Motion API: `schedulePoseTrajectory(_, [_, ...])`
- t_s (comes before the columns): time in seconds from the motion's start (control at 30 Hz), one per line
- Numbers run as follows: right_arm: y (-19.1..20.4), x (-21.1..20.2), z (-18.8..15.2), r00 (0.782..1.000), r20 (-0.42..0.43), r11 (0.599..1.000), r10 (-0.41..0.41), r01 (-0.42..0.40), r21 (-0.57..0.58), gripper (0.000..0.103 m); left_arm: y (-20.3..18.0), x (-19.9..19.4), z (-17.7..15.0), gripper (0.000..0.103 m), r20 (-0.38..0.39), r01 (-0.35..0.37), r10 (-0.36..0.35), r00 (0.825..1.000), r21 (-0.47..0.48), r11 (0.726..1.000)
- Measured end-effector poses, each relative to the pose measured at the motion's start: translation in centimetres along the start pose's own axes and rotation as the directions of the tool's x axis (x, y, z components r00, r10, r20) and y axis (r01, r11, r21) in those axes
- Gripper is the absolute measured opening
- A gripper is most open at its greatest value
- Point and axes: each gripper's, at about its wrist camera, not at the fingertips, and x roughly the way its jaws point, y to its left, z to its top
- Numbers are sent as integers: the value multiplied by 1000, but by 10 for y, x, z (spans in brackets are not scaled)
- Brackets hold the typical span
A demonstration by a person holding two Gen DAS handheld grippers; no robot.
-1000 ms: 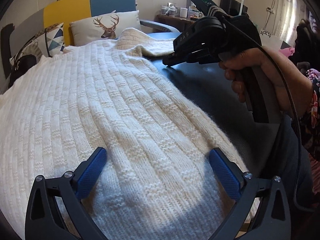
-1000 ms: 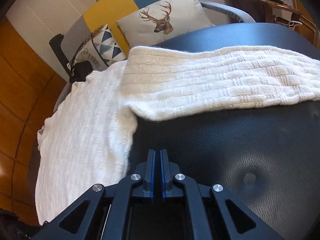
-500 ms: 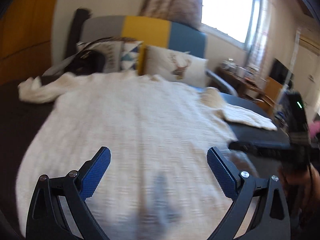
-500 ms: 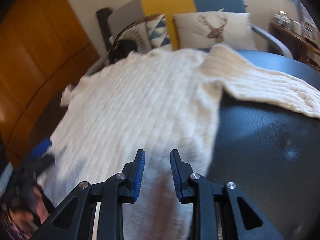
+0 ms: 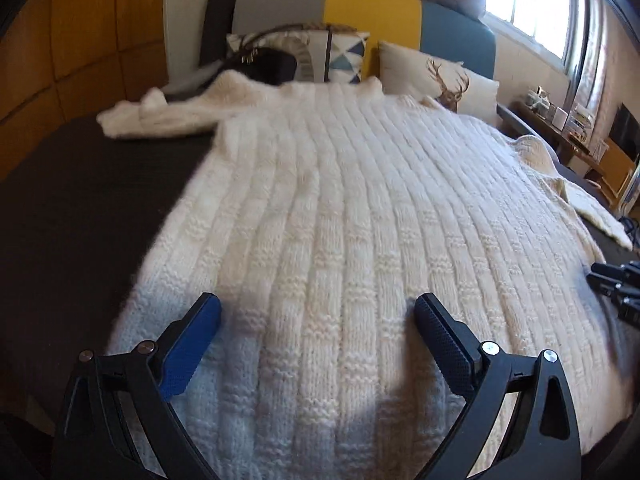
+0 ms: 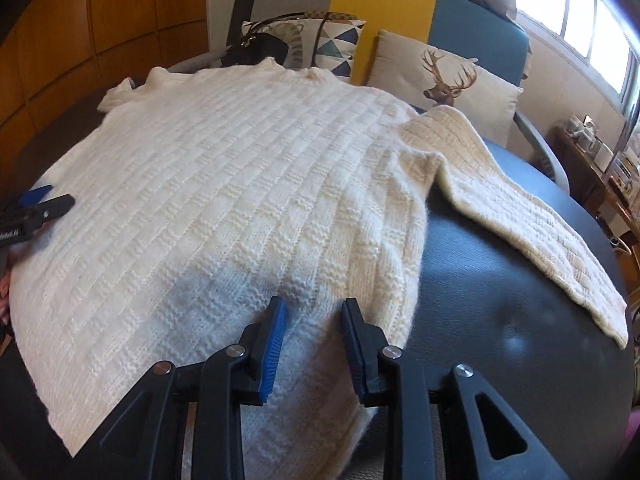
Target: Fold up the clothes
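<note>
A cream knitted sweater [image 5: 340,220] lies flat on a dark round table [image 5: 80,200], hem towards me, both sleeves spread out. It fills the right wrist view too [image 6: 224,200]; its right sleeve [image 6: 540,216] runs across the black tabletop [image 6: 500,300]. My left gripper [image 5: 318,312] is wide open over the hem, left of the middle. My right gripper [image 6: 314,308] is partly open over the hem near the sweater's right side edge. Neither holds anything. Each gripper shows at the edge of the other's view.
Behind the table stands a grey, yellow and blue sofa [image 5: 372,12] with a deer cushion [image 6: 444,76], a triangle-pattern cushion [image 5: 344,58] and a black handbag [image 5: 272,68]. A cluttered side table [image 6: 596,156] is at the right, wooden wall panels [image 6: 100,20] at the left.
Both grippers have swung from the sweater's right side to its hem. The right gripper, shut a second ago, has opened partway. The left stays wide open.
</note>
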Motion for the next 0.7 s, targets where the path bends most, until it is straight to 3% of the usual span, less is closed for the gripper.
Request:
schedulePoseTrajectory(0.13, [-3, -4, -1, 1000, -25, 1000, -19, 19, 0, 28, -10, -8, -8, 99, -13, -5, 5, 1000, 14, 1000])
schedulePoseTrajectory(0.27, [-13, -9, -3, 999, -42, 999, 1, 0, 35, 32, -8, -14, 5, 99, -37, 64, -63, 997, 20, 998])
schedulePoseTrajectory(0.33, [-20, -10, 2, 996, -56, 995, 63, -58, 81, 33, -5, -15, 16, 99, -25, 89, -89, 996, 6, 996])
schedulePoseTrajectory(0.43, [-28, -23, 14, 991, 31, 980, 128, -132, 151, 33, 7, -11, 45, 99, 29, 83, -82, 996, -37, 996])
schedulePoseTrajectory(0.57, [-31, -19, 42, 994, 95, 980, 50, -67, 187, 39, 6, 28, 84, 99, 1, 47, -47, 999, -102, 994])
schedulePoseTrajectory(0.63, [-33, 9, 59, 999, 23, 976, 42, -46, 211, 40, -3, 51, 100, 99, -20, 31, -33, 999, -118, 992])
schedulePoseTrajectory(0.7, [-34, 30, 69, 999, 18, 977, 31, -34, 212, 40, -15, 72, 108, 99, -60, 3, -10, 998, -116, 993])
